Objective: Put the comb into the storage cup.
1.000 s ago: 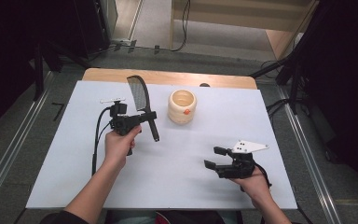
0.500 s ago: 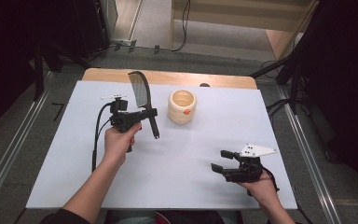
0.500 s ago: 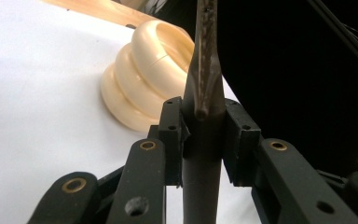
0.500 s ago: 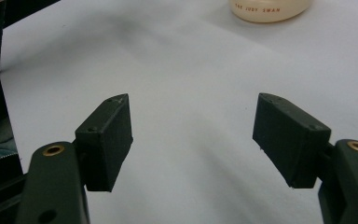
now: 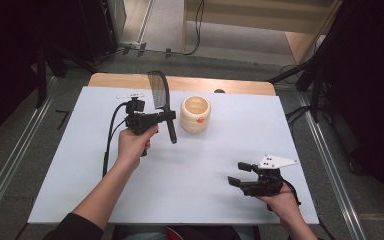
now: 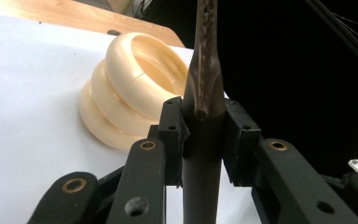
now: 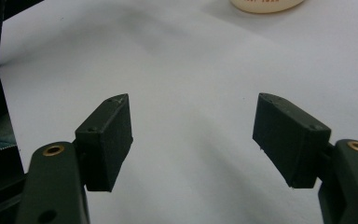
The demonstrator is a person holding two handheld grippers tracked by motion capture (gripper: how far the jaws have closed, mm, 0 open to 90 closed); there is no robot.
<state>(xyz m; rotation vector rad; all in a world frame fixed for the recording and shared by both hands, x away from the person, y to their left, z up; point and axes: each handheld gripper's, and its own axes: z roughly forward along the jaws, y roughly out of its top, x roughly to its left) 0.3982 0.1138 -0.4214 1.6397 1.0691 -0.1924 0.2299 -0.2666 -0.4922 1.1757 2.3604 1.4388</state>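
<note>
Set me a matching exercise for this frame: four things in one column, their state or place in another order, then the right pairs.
Column one:
1. left gripper
2. right gripper
3. cream ribbed pot
4. slotted spatula

Column two:
A. stands on the white table, at the far middle
B. jaws apart, nothing between them
C. held by its dark handle, blade end up
D. jaws clamped on a handle

Pairs: 1-D, 2-B, 3-A, 4-C

Skimmer (image 6: 205, 56) top beyond frame edge
</note>
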